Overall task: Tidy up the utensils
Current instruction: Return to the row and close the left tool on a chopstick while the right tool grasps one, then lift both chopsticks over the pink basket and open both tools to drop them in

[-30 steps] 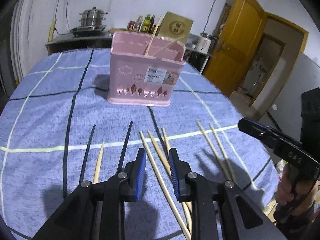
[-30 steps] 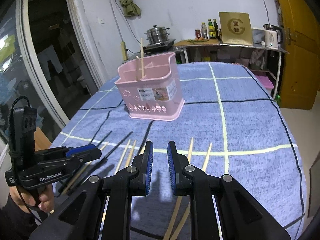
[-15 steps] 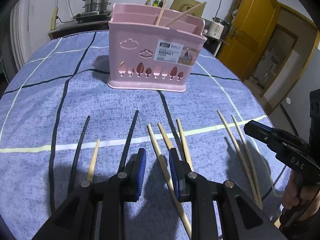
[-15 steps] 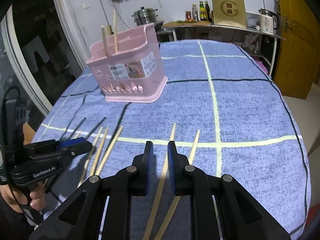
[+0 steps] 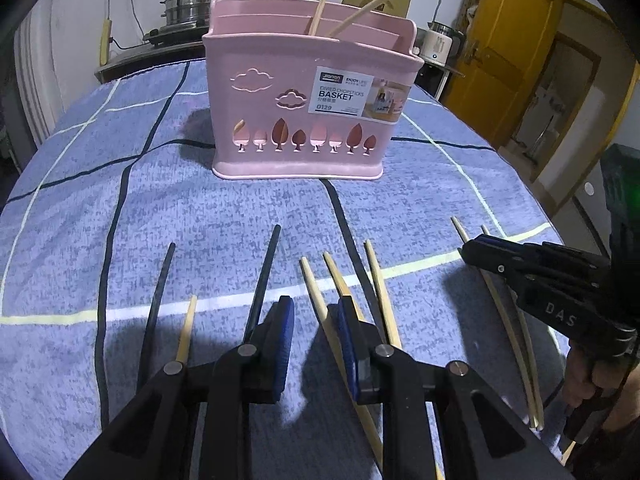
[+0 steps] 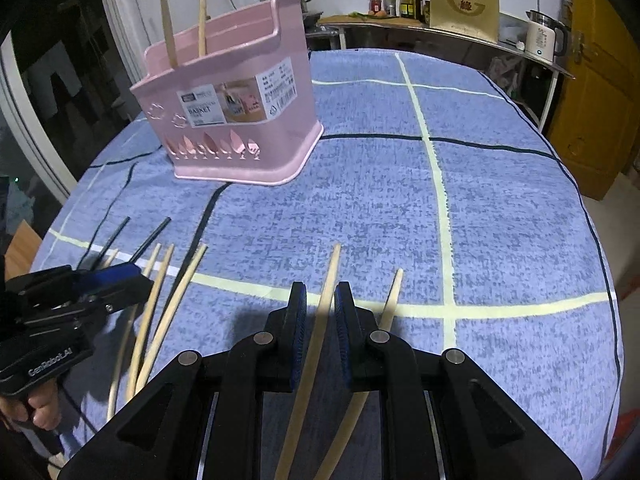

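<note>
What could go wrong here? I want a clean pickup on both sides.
1. The right gripper straddles one bamboo chopstick, but its neighbour lies close and may get nudged.
2. The left gripper sits among crowded chopsticks; closing could catch two.
3. The pink chopstick basket already holds two leaning sticks that could block insertion.

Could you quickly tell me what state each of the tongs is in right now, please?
Left tongs: open, holding nothing, straddling a pale chopstick on the cloth.
Right tongs: open, holding nothing, another pale chopstick between them.
</note>
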A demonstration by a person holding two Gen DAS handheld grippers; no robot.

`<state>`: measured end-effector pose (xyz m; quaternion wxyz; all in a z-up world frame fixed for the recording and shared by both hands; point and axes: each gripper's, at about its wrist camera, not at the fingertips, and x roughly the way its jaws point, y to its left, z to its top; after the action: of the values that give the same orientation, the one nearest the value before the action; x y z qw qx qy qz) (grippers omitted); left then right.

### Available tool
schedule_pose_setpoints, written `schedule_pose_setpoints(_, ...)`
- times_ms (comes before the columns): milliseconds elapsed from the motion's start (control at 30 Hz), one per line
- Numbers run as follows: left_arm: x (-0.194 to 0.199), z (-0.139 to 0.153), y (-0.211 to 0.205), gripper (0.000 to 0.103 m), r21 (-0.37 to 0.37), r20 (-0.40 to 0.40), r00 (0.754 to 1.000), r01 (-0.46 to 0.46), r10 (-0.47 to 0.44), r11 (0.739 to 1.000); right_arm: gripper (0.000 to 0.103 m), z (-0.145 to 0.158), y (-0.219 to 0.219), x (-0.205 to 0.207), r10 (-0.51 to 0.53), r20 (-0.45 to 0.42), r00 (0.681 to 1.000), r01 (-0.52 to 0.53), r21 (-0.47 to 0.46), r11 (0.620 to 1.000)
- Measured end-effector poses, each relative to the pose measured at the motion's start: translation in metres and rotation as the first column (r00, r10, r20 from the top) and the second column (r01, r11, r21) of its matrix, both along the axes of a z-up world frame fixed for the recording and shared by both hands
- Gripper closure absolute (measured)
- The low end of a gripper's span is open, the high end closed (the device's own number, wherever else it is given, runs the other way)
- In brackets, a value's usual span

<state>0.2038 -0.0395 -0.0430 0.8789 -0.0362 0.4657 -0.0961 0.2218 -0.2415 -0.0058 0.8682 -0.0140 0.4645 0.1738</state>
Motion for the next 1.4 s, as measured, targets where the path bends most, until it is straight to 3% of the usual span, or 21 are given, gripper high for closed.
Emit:
schedule_pose_setpoints(333, 0.008, 0.0, -0.004, 0.094, 0.067, -0.003, 1.0, -0.004, 0.005, 0.998, 0.09, -0.001, 0.011, 0.009, -0.005, 0.004, 1.0, 0.006, -0.055, 0.998)
schedule_pose_setpoints(467, 0.009, -0.001, -0.004, 0.095, 0.059, -0.004, 1.0, -0.008, 0.009, 0.998, 0.096, -0.001, 0.012, 0.01, -0.012, 0.004, 1.0, 0.012, -0.059, 0.998)
schedule_pose_setpoints(733, 0.006, 0.009, 0.002, 0.098, 0.029, 0.007, 1.0, -0.009, 0.008, 1.0, 0.096, 0.008, 0.015, 0.005, 0.0, 0.015, 1.0, 0.0, -0.018, 1.0)
schedule_pose_setpoints(1067, -0.007, 0.053, 0.007, 0.098, 0.0, 0.091, 0.996, 0.007, -0.007, 1.0, 0.097, 0.056, 0.014, -0.013, 0.02, 0.112, 0.994, -0.025, 0.04, 0.999)
schedule_pose_setpoints(1400, -0.019, 0.116, 0.012, 0.098, -0.01, 0.22, 0.975, 0.029, -0.026, 1.0, 0.097, 0.115, 0.012, -0.028, 0.017, 0.245, 0.969, -0.041, 0.09, 0.995)
